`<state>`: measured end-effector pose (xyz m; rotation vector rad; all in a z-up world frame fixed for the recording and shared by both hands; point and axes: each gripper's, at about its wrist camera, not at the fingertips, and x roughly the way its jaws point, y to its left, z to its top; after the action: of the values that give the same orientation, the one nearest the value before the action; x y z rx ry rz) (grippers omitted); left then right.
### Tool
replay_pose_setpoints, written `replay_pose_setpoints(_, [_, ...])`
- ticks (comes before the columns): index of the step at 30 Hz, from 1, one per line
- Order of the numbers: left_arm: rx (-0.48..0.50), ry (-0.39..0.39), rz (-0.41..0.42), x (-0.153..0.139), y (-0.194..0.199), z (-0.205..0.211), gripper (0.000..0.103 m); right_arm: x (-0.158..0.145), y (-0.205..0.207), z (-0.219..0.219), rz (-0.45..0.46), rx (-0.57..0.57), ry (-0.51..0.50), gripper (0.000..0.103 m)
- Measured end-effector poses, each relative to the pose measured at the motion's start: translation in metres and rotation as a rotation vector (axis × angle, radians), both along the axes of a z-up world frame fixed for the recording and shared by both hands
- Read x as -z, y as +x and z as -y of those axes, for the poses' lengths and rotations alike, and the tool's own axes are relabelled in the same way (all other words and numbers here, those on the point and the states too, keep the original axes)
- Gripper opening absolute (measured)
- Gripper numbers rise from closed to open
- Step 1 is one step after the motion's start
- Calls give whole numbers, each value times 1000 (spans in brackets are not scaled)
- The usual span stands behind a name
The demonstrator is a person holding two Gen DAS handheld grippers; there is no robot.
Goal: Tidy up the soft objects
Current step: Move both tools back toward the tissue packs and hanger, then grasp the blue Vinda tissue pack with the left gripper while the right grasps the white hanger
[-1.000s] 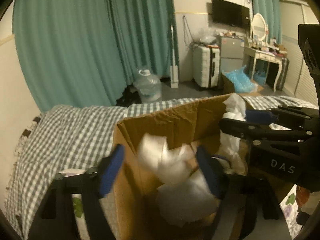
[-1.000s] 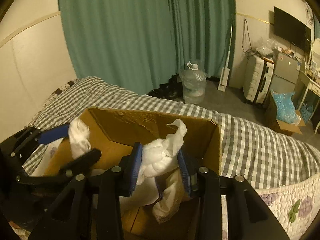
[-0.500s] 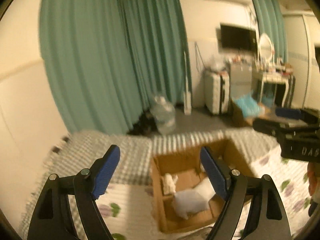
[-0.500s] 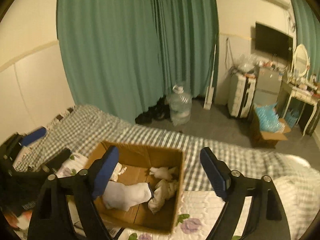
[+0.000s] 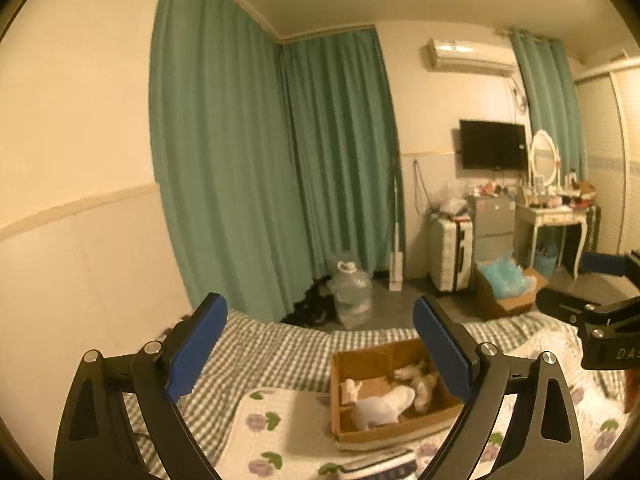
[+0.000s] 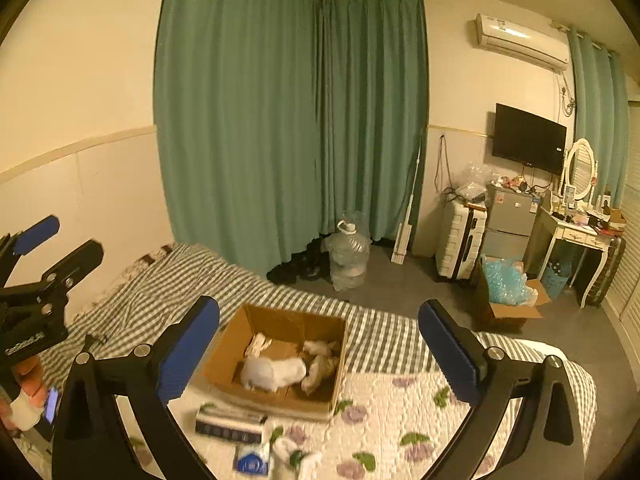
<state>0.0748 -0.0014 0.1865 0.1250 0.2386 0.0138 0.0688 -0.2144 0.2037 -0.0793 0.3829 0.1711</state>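
I am looking over a bed (image 6: 384,344) that is taking up the lower part of both views, its grey checked cover (image 6: 200,284) lying toward the teal curtains (image 6: 248,120) and a white quilt with purple flowers (image 6: 400,420) lying nearer to me. A cardboard box (image 6: 224,356) is sitting open on the bed where the two covers meet, and it is holding the white soft items (image 6: 276,372): one larger pale bundle in the middle, smaller crumpled pieces by the right wall and a folded piece by the far left corner. My left claw (image 5: 320,348) is hanging above and in front of the box, its jaws opening wide with nothing between the blue pads (image 5: 198,344). My right claw (image 6: 318,354) is doing the same, jaws opening and spread well apart, holding nothing, with the box showing in the gap below it. Each claw is also appearing at the edge of the other's view. On the quilt just in front of the box a dark flat package (image 6: 230,426) is lying, with small white and blue bits (image 6: 272,456) beside it that are too blurred for me to identify. At the far left of the right view, fingers (image 6: 30,384) of the person's hand are showing under the left claw's body.
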Motion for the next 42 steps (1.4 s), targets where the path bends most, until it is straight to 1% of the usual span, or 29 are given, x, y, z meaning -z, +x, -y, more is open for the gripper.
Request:
replay_pose_setpoints(3, [24, 0, -25, 12, -7, 6, 95, 12, -17, 2, -13, 0, -31, 100])
replay_pose_setpoints(7, [65, -3, -103, 44, -12, 15, 96, 39, -33, 5, -36, 10, -74, 100])
replay_pose_setpoints(9, [57, 0, -130, 61, -13, 19, 96, 57, -38, 8, -53, 3, -85, 100])
replay_pose_setpoints(10, [48, -6, -156, 74, -9, 17, 96, 69, -40, 8, -68, -10, -91, 100])
replay_pose_setpoints(12, [34, -28, -201, 90, -8, 17, 95, 91, -38, 6, -100, -28, -112, 100])
replay_pose_setpoints(13, [16, -49, -234, 101, -3, 16, 96, 101, -34, 5, -113, -33, -125, 100])
replay_pose_setpoints(16, [6, -102, -315, 127, 6, 12, 95, 133, -23, 0, -166, -60, -141, 100])
replay_pose_setpoints(21, [-35, -123, -375, 165, 9, 14, 95, 189, 3, -4, -274, -94, -114, 100])
replay_pose_setpoints(25, [-52, -149, -455, 199, 16, 17, 95, 233, 22, -11, -363, -126, -144, 100])
replay_pose_setpoints(28, [-67, -132, -482, 220, 15, 16, 95, 262, 35, -12, -417, -132, -147, 100])
replay_pose_setpoints(34, [-42, -101, -562, 260, 17, 26, 95, 307, 62, -12, -513, -143, -123, 98])
replay_pose_setpoints(36, [-35, -86, -590, 273, 21, 29, 95, 320, 69, -12, -547, -153, -107, 96])
replay_pose_setpoints(39, [-18, -88, -628, 289, 28, 34, 95, 333, 79, -11, -580, -161, -89, 91])
replay_pose_setpoints(42, [8, -86, -658, 300, 33, 40, 95, 343, 87, -11, -602, -169, -85, 80])
